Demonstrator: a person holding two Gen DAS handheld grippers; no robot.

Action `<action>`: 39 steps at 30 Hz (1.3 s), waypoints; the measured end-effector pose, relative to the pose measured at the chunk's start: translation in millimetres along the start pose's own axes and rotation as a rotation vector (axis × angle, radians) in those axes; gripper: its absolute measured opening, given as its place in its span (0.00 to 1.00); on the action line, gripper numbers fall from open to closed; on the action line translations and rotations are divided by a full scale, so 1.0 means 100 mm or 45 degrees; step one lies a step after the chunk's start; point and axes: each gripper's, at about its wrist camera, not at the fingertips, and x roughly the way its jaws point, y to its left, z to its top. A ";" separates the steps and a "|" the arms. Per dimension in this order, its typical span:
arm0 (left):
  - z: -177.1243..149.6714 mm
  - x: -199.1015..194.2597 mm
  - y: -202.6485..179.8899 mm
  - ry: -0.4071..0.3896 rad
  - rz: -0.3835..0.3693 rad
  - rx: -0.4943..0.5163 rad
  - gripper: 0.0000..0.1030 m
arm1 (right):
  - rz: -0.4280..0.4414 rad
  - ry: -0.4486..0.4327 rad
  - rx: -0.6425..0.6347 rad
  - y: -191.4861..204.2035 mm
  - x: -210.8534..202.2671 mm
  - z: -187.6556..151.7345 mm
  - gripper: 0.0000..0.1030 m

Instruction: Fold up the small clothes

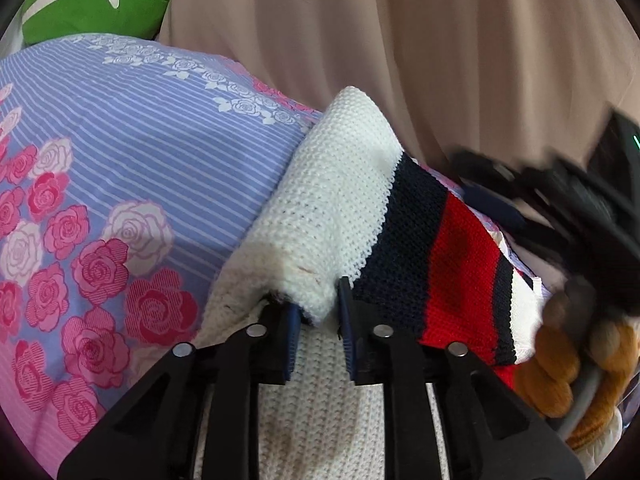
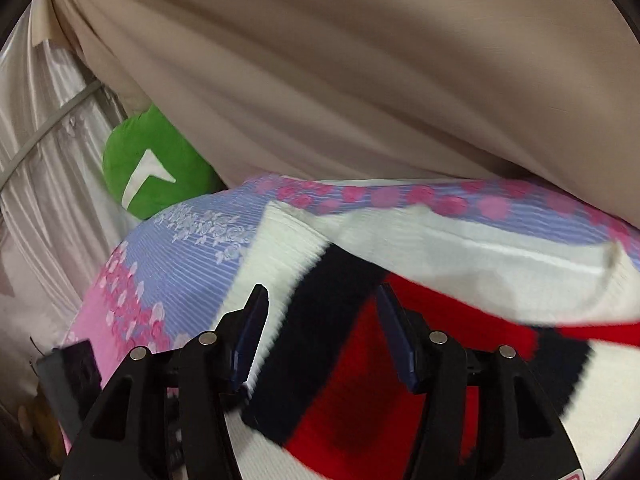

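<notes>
Pinching a rolled white fold of the knitted sweater [image 1: 340, 216], the left gripper [image 1: 318, 312] is holding it with its pads pressed into the knit. The sweater, banded in white, navy and red, is lying on the rose-patterned sheet [image 1: 132, 152], near the beige curtain [image 1: 440, 60]. The right gripper [image 2: 322, 300] is hanging over the red and navy bands, jaws spread, nothing pressed between them. A green cushion [image 2: 160, 176] is sitting far left.
</notes>
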 end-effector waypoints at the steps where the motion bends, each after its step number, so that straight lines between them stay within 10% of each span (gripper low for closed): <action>1: 0.00 0.00 0.01 -0.001 -0.001 -0.004 0.15 | -0.013 0.018 -0.017 0.05 0.10 0.04 0.58; 5: -0.01 0.00 0.01 -0.001 0.005 -0.005 0.14 | -0.121 0.103 -0.093 0.19 0.58 0.16 0.62; 7: -0.02 0.01 0.01 -0.002 0.010 -0.003 0.14 | -0.101 0.147 -0.124 0.24 0.69 0.22 0.12; 14: -0.03 0.06 -0.03 -0.008 0.025 0.008 0.13 | -0.100 0.118 -0.098 0.20 0.82 0.33 0.07; 22: -0.05 0.05 -0.07 -0.007 0.023 0.017 0.13 | -0.009 -0.110 0.052 -0.25 -0.26 0.18 0.15; 30: -0.06 0.03 -0.11 -0.011 0.028 0.023 0.13 | -0.503 -0.369 0.447 -1.78 -1.98 -1.05 0.67; 39: -0.09 -0.02 -0.05 -0.035 0.015 -0.002 0.15 | -0.362 -0.221 0.488 -2.08 -1.82 -1.30 0.65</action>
